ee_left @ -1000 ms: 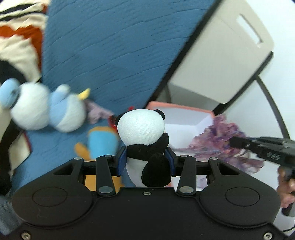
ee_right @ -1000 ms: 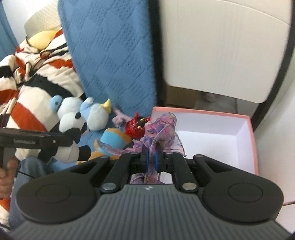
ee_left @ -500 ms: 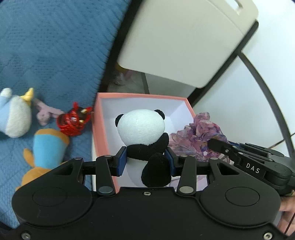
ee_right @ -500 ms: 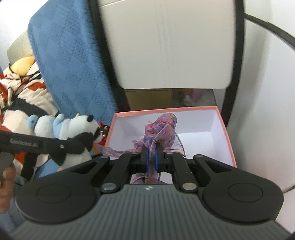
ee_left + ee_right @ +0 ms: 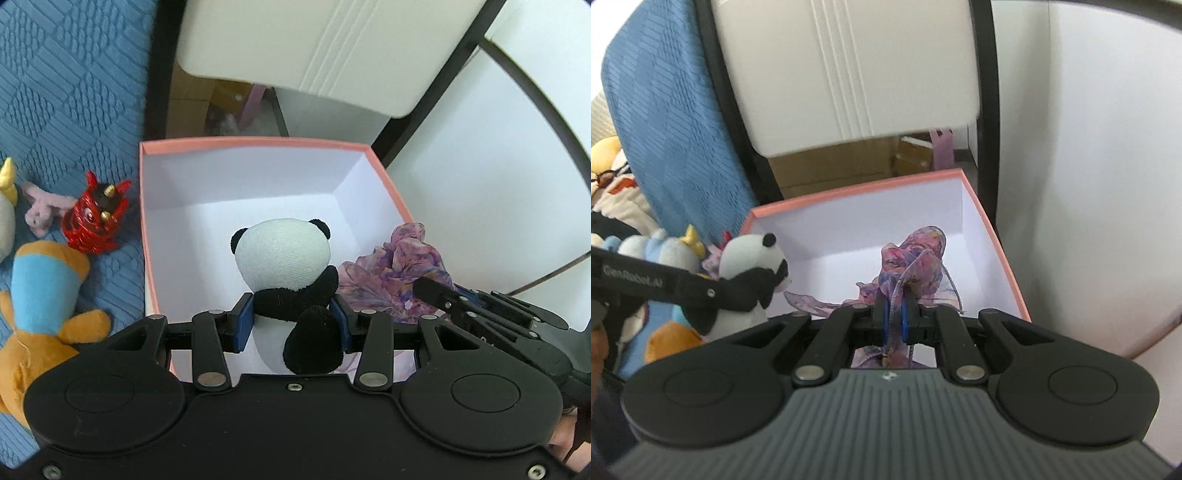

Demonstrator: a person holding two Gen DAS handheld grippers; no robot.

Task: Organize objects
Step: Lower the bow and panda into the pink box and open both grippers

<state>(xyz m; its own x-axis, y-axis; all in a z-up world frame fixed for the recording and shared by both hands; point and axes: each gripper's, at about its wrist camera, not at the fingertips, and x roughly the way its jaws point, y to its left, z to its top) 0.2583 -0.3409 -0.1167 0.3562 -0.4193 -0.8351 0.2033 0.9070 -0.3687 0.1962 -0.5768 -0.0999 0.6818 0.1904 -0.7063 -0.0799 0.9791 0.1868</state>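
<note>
Since a second ago both claws have swung from over the blue bedspread to the pink box [image 5: 255,142]: the left claw [image 5: 291,317], which then had the panda [image 5: 284,258] in front of the bedspread with the box behind it, now holds it above the box's white inside, near the box's near wall. Its blue pads [image 5: 244,319] are pinched on the panda's black middle, head up, back to the camera. The right claw [image 5: 894,319] has likewise moved in over the box; its pads are pressed nearly together on a purple scarf [image 5: 916,258], which bunches up above the box floor with a thin cord trailing from it. In the left view the scarf [image 5: 399,266] hangs at the box's right wall, just beside the panda, with the right claw [image 5: 439,295] reaching in from the right. Left of the box on the blue bedspread [image 5: 74,92] lie four more toys: a red horned figure [image 5: 96,218] nearest the box, a small pink plush [image 5: 38,214] beyond it, an orange-and-blue plush [image 5: 44,291], and the edge of a pale one with a yellow horn [image 5: 7,206]. Behind the box stands a white panel [image 5: 332,48] in a black frame. One box, one panda, one scarf.
</note>
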